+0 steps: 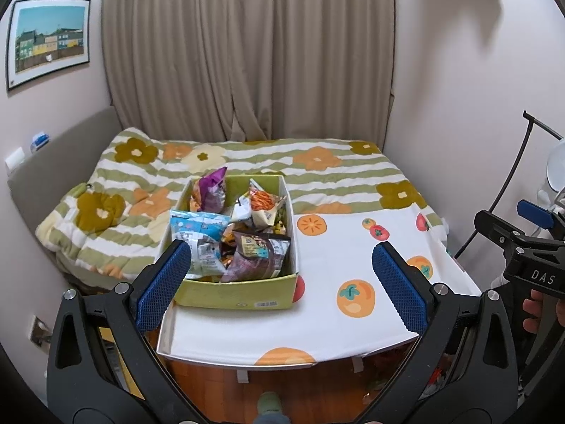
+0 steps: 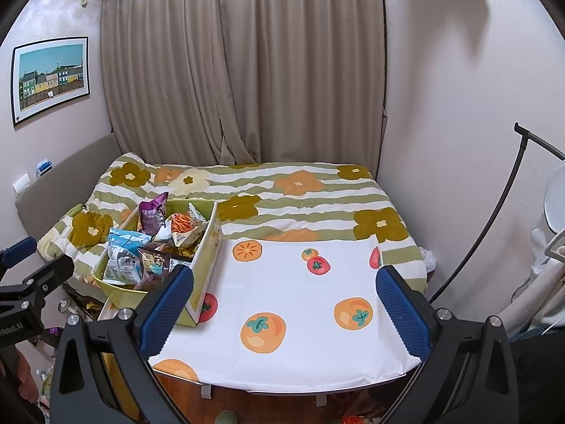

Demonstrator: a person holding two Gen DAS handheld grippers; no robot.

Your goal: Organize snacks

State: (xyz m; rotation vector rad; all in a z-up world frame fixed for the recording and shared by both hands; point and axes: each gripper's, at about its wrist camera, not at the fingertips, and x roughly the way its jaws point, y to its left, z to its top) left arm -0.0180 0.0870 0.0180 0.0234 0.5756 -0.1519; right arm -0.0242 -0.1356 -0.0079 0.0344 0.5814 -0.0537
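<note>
Hard to read: pkg labels in the green box (image 1: 240,298) are too small/blurred, and the snacks overlap, so the lower layer is mostly hidden. Left gripper (image 1: 282,282) has its left pad in front of the box's near-left corner in left wrist view; in right wrist view the right gripper (image 2: 286,304) has its left pad covering the box's near-right corner. Floor clutter below the table edge is cut off, can't ID it.

Box sits on the left part of the table (image 1: 339,332), which has a white cloth w/ orange and red fruit prints, up against the bed (image 1: 317,169) w/ striped flower blanket. Inside: purple bag (image 1: 210,190) standing at the far left, orange-stick snack bag (image 1: 261,201) far right, light blue pkg (image 1: 197,228) near left, dark brown pkg (image 1: 257,251) near right. Rest of the table to the right of the box is bare cloth.

Left gripper: jaws spread wide, nothing between them; box lies ahead and left of centre, well apart from the right pad. Right gripper: jaws also spread wide and holding nothing, aimed at bare cloth; box is off to its left, beyond the left pad.

Each cam catches the other gripper at frame edge, w/ fingers of a hand (image 1: 533,309) on the handle. Curtain (image 1: 247,53) behind the bed, framed picture (image 1: 49,42) on the left wall.
</note>
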